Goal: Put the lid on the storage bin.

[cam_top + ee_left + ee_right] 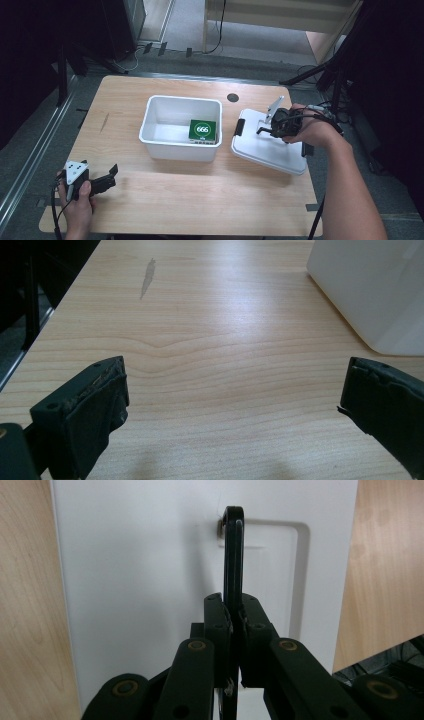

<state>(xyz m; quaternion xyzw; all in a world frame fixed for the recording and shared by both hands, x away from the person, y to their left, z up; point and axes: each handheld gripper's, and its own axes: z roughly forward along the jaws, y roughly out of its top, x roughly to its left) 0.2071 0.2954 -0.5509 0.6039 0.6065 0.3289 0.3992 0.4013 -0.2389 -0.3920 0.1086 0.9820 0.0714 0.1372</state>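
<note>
Lid [272, 147] — white, flat (black handle [233, 555] upright)

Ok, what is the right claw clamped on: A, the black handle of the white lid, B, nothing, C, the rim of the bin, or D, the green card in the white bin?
A: in the right gripper view the right claw is shut on the thin black handle that stands up from the white lid.

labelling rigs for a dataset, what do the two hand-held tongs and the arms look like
Both tongs are black with jointed link arms. The left tongs carry a grey three-cornered plate with dark dots on top and trail a black cable; their pads look wrapped in worn black tape. The right tongs show brass-coloured pivot pins, a grey plate and dark cabling. Both forearms are bare, without sleeves.
</note>
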